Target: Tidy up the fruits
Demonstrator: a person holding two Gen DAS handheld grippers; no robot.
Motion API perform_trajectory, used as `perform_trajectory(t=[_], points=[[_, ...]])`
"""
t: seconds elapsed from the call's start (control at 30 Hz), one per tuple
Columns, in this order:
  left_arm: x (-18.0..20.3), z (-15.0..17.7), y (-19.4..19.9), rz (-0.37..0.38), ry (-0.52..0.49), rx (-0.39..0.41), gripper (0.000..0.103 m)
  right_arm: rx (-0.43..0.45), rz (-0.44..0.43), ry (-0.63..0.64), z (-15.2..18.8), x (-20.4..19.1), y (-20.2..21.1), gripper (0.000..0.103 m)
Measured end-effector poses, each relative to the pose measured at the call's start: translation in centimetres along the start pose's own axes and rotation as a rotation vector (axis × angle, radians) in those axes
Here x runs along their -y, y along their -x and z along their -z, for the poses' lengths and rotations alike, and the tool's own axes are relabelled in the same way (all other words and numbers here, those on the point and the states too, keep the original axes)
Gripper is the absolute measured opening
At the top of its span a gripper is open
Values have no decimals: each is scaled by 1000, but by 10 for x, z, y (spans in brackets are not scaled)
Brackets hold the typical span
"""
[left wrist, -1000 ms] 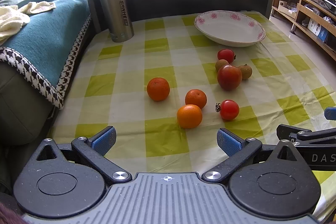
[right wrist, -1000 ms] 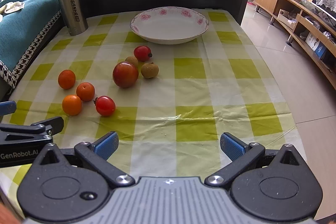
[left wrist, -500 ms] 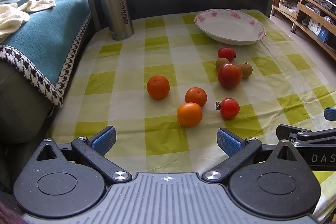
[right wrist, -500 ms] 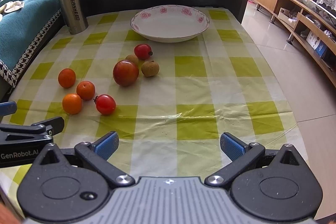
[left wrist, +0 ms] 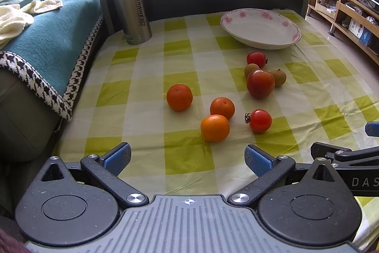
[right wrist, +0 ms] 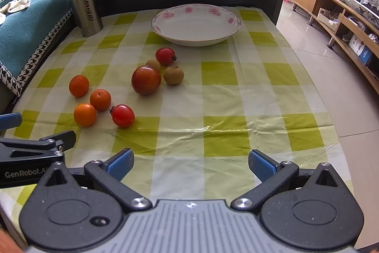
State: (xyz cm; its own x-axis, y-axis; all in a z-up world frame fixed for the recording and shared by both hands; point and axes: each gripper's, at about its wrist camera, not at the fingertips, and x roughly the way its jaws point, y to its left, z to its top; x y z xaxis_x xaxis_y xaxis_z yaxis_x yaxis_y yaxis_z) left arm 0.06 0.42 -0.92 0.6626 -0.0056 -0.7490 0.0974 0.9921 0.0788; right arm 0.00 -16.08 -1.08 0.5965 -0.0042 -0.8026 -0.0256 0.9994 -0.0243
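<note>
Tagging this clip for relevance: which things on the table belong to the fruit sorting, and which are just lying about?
Part of the job:
three oranges
two small tomatoes
large tomato
two brown longan-like fruits
flowered plate, no fruit in it
left tool and right tool, both open

Lying about:
steel flask
teal blanket
cream cloth

The left claw [left wrist: 187,157] was matte black, with two angled link arms joined by silver pivot screws to round housings bearing circular recesses. Its fingers [left wrist: 117,154] carried blue ribbed pads. A grey ribbed plate with a small white cross mark sat between the housings. The right claw [right wrist: 190,161] was built alike, dusted with pale specks, with blue textured pads [right wrist: 261,164]. White lettering read "GenRobot.A" on the left claw's side and "DAS" on the right's.
</note>
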Motion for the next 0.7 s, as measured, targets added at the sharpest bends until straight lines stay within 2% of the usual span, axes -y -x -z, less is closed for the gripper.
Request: perform_trajectory(t=[0.7], points=[[0,-1,-2,1,-3,-8,103,-5,-2,4,0,-1,-1,103]])
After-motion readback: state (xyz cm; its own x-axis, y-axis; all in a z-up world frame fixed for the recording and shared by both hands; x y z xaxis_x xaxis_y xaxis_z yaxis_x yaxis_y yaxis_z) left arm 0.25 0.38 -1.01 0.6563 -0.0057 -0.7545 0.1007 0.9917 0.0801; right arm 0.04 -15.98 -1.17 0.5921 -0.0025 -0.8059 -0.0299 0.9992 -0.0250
